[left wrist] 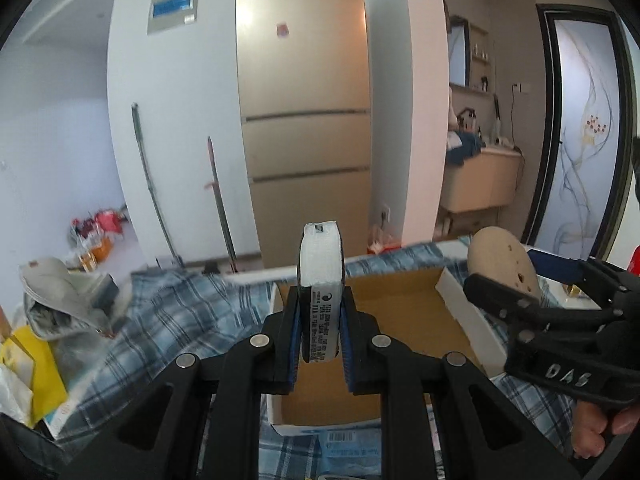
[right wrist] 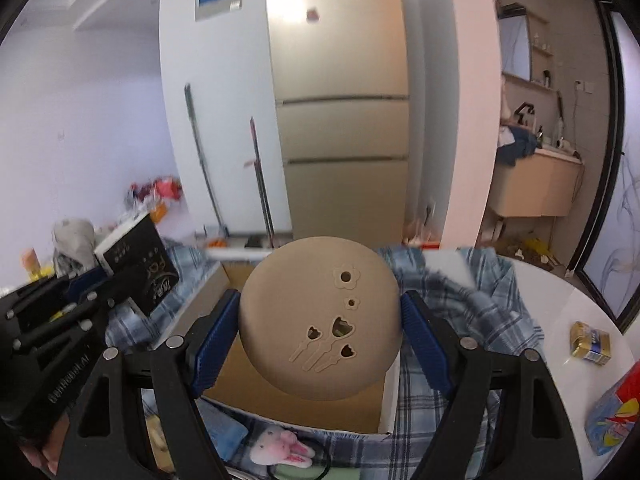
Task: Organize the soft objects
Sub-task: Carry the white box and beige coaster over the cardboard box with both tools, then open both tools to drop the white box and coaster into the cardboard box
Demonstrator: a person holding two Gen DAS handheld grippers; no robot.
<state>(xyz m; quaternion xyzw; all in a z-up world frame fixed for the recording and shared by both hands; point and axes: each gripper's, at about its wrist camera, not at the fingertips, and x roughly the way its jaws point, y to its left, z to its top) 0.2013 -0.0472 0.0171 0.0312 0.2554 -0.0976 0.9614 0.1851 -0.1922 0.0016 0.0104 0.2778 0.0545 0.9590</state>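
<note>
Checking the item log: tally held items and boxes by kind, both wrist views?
Tissue packs, in left claw: 1
Beige round pads, in right claw: 1
Open cardboard boxes: 1
Plush bunnies: 1
Total: 4

A tall champagne-coloured refrigerator [left wrist: 306,120] fills the frame's centre between white walls [left wrist: 52,128]; a black-framed frosted glass door [left wrist: 588,132] stands at right.

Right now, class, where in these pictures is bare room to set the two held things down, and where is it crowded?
The cardboard box floor is bare inside its walls. The white tabletop is bare between the plaid cloth and the gold packet. Crowded: the black box and clutter at left, and the plush bunny below the box.
</note>
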